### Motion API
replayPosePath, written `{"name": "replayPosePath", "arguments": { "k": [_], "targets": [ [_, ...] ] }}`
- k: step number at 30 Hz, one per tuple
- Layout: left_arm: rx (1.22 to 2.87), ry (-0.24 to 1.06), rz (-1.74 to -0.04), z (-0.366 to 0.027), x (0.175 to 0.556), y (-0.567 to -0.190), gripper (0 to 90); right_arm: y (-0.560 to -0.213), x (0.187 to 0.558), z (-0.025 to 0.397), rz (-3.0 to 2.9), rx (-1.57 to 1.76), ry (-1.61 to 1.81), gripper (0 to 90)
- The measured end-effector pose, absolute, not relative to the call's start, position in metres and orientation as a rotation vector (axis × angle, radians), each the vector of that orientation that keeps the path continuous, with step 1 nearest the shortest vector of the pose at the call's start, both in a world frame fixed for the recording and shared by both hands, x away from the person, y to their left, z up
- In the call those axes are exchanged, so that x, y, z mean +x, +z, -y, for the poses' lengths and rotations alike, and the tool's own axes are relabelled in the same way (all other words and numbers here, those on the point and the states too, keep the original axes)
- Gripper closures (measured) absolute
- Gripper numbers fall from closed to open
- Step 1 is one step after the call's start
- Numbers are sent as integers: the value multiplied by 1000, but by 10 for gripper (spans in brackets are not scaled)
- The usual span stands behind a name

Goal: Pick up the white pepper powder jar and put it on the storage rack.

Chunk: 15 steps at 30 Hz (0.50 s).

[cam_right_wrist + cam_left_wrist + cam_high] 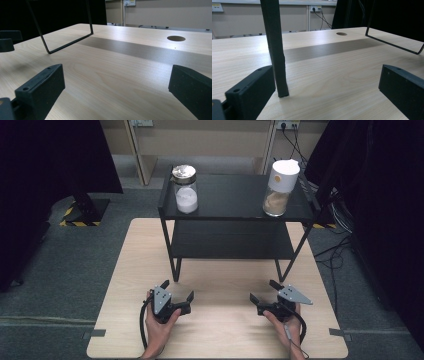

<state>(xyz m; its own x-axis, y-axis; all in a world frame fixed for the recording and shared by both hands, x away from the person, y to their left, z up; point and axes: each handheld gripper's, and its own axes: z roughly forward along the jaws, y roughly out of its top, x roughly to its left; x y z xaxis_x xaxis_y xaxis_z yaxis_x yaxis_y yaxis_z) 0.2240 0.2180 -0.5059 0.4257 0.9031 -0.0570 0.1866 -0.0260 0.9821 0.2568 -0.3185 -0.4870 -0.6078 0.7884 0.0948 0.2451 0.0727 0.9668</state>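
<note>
A black two-tier shelf [235, 212] stands on the light wooden table [125, 285]. On its top tier, a glass jar with a gold lid [185, 190] holds white powder at the left. A jar with a white lid [280, 187] holds brownish contents at the right. My left gripper [177, 289] rests open near the shelf's front left leg [277, 62], with nothing between its fingers. My right gripper [263, 290] is open and empty near the front right leg [281, 270]. In the left gripper view the leg stands just ahead of the left jaw.
A thin black leg frame [67, 42] of the shelf rests on the table ahead of the right gripper. A round hole [176, 38] is cut in the tabletop under the shelf. Dark curtains [50, 155] and cables [335, 250] flank the table on the grey floor.
</note>
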Motion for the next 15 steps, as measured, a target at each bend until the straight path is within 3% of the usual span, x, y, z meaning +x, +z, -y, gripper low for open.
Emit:
{"name": "replayPosePath", "arguments": {
  "k": [15],
  "targets": [
    [1512,767,-1008,-218,224,-506,0,-488,258,317,-1915,1021,1548,8]
  ]
}}
